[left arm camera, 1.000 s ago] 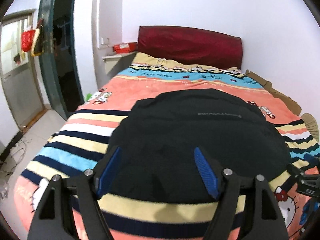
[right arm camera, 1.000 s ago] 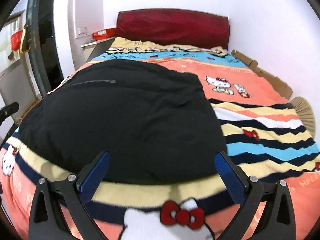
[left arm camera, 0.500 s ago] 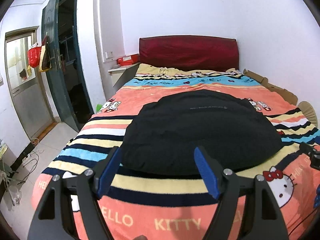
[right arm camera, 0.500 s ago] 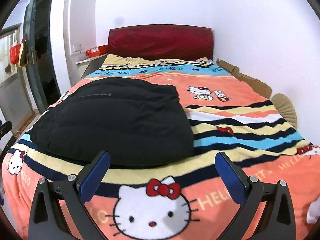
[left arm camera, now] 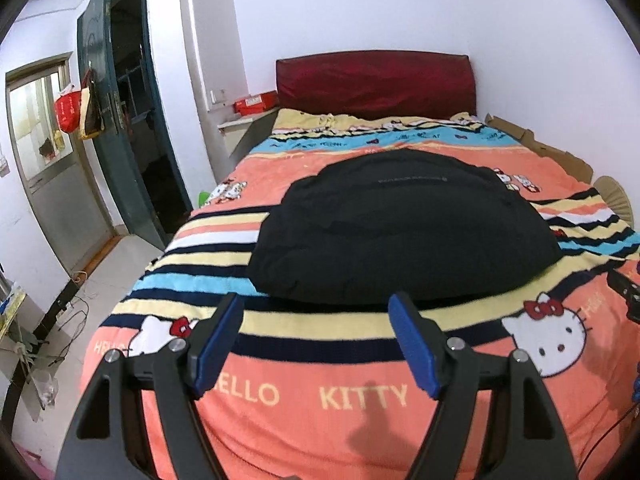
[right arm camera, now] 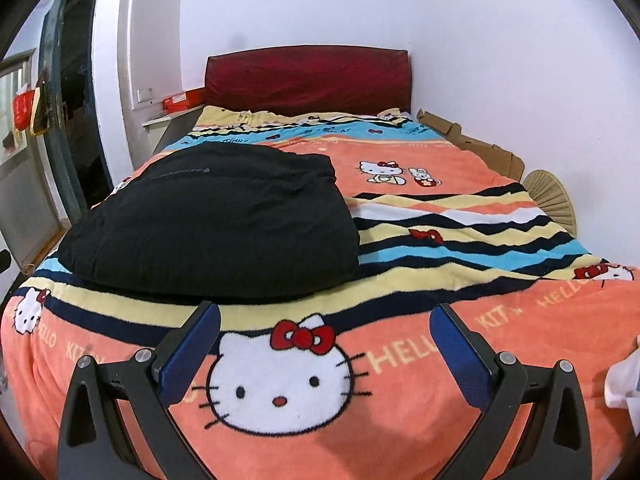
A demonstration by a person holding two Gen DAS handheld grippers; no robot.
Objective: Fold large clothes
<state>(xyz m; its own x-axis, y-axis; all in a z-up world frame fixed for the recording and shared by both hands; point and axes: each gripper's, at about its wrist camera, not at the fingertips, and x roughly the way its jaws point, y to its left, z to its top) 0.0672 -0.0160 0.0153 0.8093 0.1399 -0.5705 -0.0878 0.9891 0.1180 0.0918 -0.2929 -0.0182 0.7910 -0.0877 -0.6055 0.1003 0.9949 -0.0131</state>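
Observation:
A black padded garment (left arm camera: pixel 400 232) lies folded into a compact bundle on the striped Hello Kitty blanket (left arm camera: pixel 320 396), on the bed's left half in the right wrist view (right arm camera: pixel 216 224). My left gripper (left arm camera: pixel 316 320) is open and empty, held above the bed's foot, short of the garment's near edge. My right gripper (right arm camera: pixel 326 328) is open and empty too, over the blanket (right arm camera: pixel 460 240) near the foot, with the garment ahead and to its left.
A dark red headboard (left arm camera: pixel 376 80) stands against the far wall. An open dark green door (left arm camera: pixel 120 128) and floor with cables (left arm camera: pixel 68 308) lie left of the bed. Cardboard (right arm camera: pixel 472 144) and a straw fan (right arm camera: pixel 552 196) line the bed's right side by the wall.
Both grippers have pulled back from the garment toward the bed's foot and risen. The garment now lies farther ahead, with more blanket showing in front. Both stay open.

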